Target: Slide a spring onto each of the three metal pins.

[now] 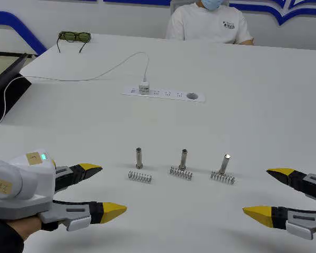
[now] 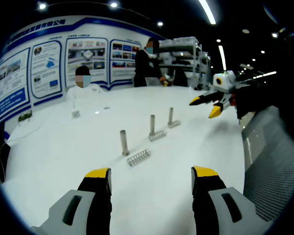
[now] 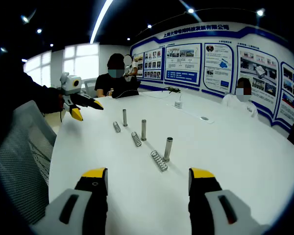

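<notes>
Left gripper (image 1: 112, 188): jaws spread, empty | right gripper (image 1: 256, 191): likewise | left pin (image 1: 139, 157), middle pin (image 1: 184, 158), right pin (image 1: 224, 164): upright on counter (image 1: 263, 121), bare | left spring (image 1: 140, 176), middle spring (image 1: 180, 172), right spring (image 1: 222, 177): lying just before each pin | step: first pick pending | next: pinch one spring, align bore over pin tip.

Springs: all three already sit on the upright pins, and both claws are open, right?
No. The head view shows the springs lying on the table beside the upright pins. The left claw and right claw are open.
</notes>
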{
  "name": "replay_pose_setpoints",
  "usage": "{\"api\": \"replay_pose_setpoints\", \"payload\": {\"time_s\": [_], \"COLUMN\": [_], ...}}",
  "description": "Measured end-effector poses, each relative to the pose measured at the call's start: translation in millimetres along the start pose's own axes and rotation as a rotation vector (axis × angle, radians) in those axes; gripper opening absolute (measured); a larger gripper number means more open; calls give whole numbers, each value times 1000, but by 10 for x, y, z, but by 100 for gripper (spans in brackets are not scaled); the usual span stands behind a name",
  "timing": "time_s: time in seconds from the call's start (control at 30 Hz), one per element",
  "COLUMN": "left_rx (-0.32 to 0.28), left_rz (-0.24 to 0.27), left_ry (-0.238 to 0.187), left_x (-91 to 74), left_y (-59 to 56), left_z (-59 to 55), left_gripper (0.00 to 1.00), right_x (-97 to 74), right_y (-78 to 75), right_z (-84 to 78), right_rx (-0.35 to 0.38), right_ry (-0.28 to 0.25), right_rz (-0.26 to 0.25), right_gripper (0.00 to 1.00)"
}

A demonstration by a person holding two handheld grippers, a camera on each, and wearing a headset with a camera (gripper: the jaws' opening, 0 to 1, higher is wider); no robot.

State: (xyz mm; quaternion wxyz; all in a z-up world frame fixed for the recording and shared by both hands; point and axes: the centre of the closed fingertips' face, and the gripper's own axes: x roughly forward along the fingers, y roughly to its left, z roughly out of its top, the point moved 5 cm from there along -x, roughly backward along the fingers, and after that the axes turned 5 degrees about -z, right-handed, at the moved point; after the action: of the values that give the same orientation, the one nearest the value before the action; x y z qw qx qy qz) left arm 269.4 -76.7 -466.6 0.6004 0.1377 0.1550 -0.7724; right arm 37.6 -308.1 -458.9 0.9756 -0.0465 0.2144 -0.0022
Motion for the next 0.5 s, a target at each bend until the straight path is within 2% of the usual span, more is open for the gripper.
{"api": "replay_pose_setpoints", "payload": {"time_s": [0.5], "left_rx": [15], "left_rz": [-12], "left_ry": [12], "left_x": [72], "left_y": [63], "left_z": [17], "left_gripper": [64], "right_x": [-17], "right_y": [-12], "right_z": [-22], "right_rx": [9], "right_ry": [11], "right_rz": [-9], "right_gripper": [67]}}
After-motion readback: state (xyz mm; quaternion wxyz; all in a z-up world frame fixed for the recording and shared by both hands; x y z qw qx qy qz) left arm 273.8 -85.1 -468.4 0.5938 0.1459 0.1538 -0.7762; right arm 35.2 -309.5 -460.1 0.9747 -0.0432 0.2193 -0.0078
